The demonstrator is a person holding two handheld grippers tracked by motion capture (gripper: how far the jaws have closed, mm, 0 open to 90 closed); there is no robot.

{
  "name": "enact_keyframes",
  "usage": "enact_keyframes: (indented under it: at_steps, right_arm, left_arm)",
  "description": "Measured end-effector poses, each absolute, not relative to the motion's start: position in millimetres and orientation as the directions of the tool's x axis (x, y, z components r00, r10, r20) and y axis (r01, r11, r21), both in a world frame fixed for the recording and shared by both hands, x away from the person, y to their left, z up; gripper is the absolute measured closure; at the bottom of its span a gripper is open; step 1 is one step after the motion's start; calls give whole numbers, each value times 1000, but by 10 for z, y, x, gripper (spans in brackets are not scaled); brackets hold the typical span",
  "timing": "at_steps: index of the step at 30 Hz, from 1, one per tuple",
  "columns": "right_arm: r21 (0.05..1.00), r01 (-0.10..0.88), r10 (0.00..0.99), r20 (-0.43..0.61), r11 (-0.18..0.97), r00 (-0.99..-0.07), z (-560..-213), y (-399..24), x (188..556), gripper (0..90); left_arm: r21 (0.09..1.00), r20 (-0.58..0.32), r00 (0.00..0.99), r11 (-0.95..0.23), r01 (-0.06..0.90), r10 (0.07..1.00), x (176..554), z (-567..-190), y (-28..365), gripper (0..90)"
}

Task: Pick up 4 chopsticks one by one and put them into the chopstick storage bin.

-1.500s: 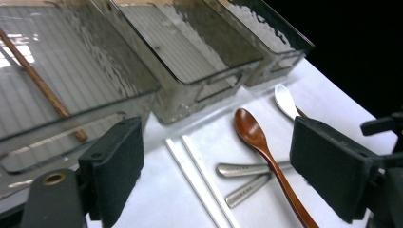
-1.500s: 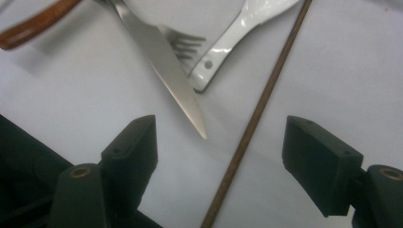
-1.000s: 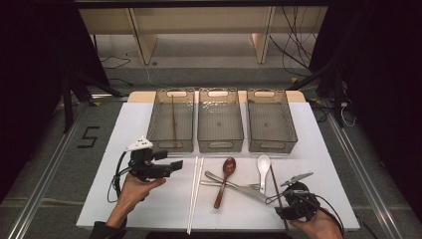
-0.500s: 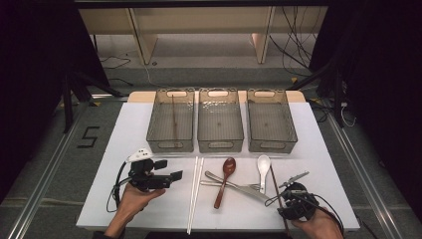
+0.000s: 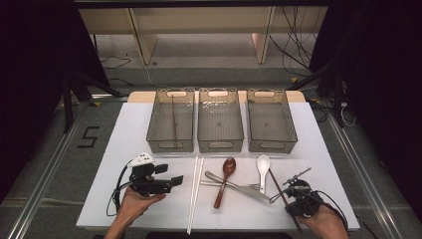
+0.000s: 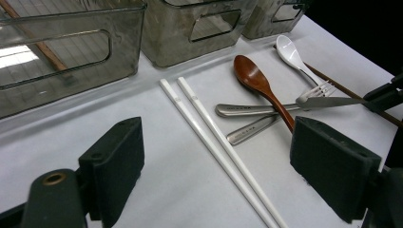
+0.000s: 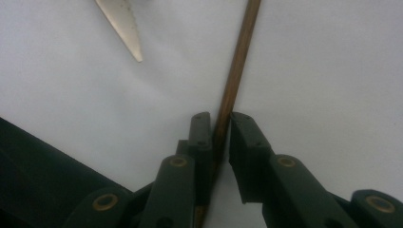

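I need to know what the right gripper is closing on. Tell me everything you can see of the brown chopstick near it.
The brown chopstick is a thin, straight, wood-like stick lying flat on the white table, angled from beside the white spoon toward the near edge. The right gripper has just been closing; its jaws now flank the stick's lower part, seemingly touching it. The knife tip lies apart from it.
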State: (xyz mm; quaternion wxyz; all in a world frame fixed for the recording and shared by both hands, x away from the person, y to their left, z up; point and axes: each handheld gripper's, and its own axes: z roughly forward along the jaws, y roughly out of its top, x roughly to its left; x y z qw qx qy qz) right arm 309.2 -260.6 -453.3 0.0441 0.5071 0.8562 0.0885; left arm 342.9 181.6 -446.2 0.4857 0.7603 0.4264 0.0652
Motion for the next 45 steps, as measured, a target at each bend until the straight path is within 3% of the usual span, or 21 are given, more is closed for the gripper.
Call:
enact_keyframes:
  at_steps: [7, 26, 45]
  right_arm:
    - [185, 875, 888, 21, 448, -459, -4527, -2664, 3149, 844]
    - [211, 872, 892, 2, 441, -452, -4436, -2824, 3114, 853]
    - [338, 832, 886, -12, 441, -464, -4165, -2933, 3011, 854]
  left_arm:
    - [797, -311, 631, -167, 581, 711, 3426, -4459, 1828, 185]
    - [794, -313, 626, -165, 585, 714, 3433, -4464, 1828, 187]
    - [791, -325, 613, -148, 594, 720, 3440, -4460, 1836, 188]
